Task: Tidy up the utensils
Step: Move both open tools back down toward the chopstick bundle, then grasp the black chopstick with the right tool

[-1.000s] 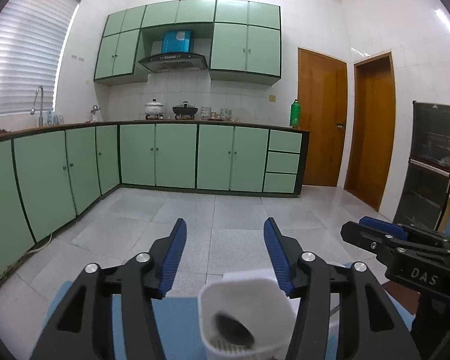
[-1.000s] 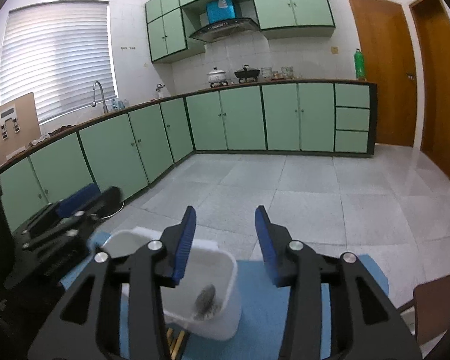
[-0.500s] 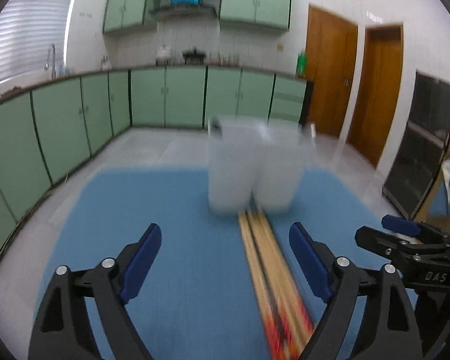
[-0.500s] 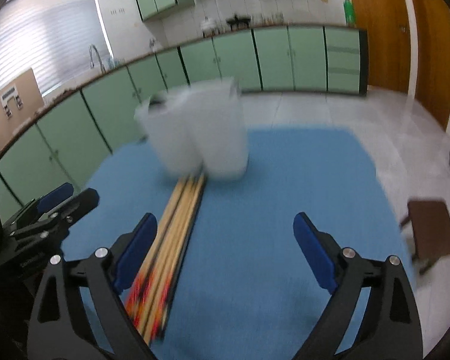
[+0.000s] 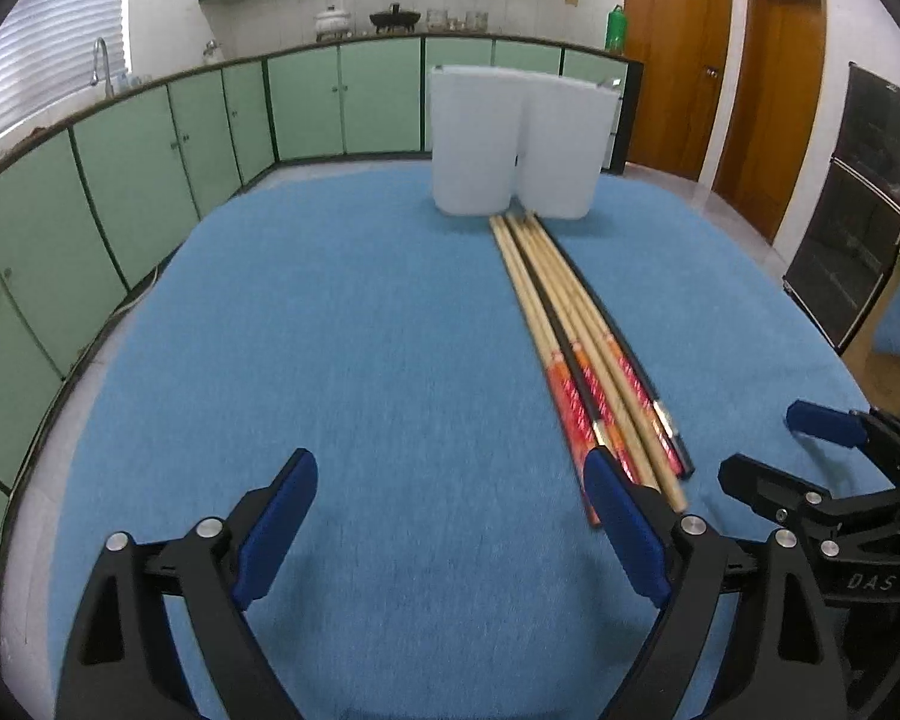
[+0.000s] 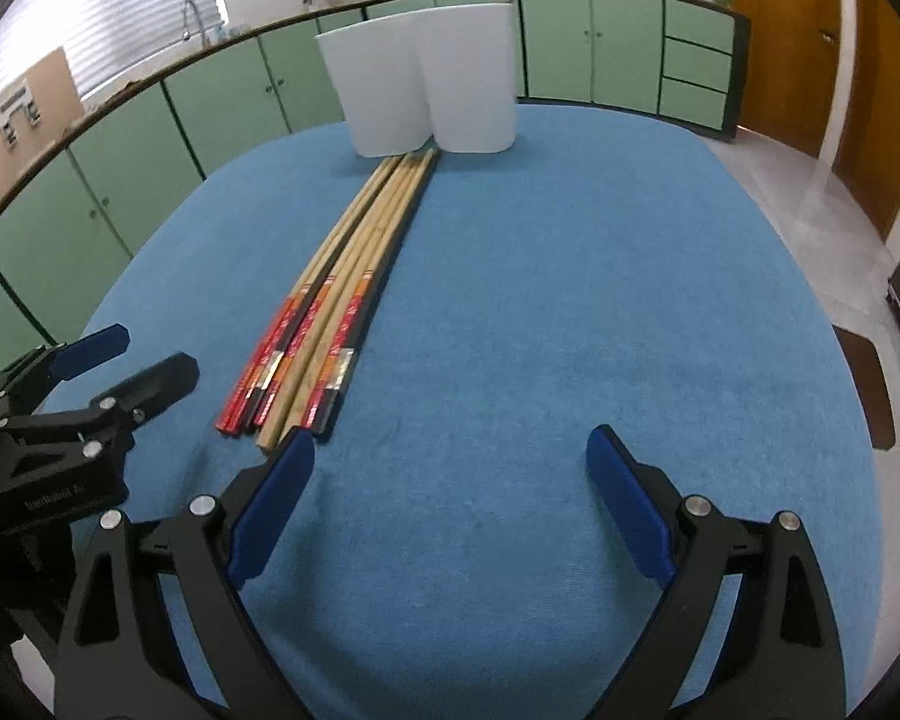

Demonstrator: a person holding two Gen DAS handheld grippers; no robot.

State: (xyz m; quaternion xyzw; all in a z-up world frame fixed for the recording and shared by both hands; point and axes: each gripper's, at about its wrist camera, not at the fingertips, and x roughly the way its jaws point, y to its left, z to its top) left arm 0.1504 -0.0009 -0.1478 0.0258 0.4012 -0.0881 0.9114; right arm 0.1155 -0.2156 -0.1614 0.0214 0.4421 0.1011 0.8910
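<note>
On the blue cloth-covered surface (image 5: 330, 330), long wooden chopsticks (image 5: 576, 336) lie bundled, tips touching two white plastic holders (image 5: 513, 144). Both grippers (image 5: 450, 534) (image 6: 450, 516) hover wide open, empty; best pinch near the red-banded ends.

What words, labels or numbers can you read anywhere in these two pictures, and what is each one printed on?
"DAS": on the black body of the right tongs, seen from the left wrist.
Mirrored-looking small lettering on the black body of the left tongs, seen from the right wrist: too blurred to read.
Red and orange printed bands on the chopsticks: any characters are too small to read.
White utensil holder: no text visible.
</note>
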